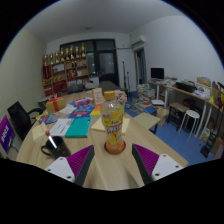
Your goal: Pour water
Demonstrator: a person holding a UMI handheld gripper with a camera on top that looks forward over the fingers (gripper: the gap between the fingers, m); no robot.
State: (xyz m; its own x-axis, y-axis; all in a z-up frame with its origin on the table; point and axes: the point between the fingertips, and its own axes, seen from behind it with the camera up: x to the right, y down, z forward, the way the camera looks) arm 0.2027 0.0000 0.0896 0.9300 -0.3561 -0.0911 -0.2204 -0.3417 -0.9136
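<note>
Gripper (pixel 113 158) points forward over a round wooden table (pixel 110 172), fingers spread apart, nothing clamped. Purple pads (pixel 80 160) show on the inner faces of both fingers. A clear plastic bottle (pixel 113 118) with an orange cap and a yellow-orange label stands upright on the table just ahead of the fingertips, roughly centred in the gap line between them, with clear space to each finger. Bottle base sits on a small orange-brown coaster-like disc (pixel 115 147); can't tell what that disc is exactly.

Left of the bottle lie papers and a teal book (pixel 78 127). A dark cup-like object (pixel 52 146) sits near the left finger on the table. More clutter lies beyond the bottle. A white stool (pixel 190 118) stands off to the right near desks. Shelving (pixel 66 68) lines the far wall.
</note>
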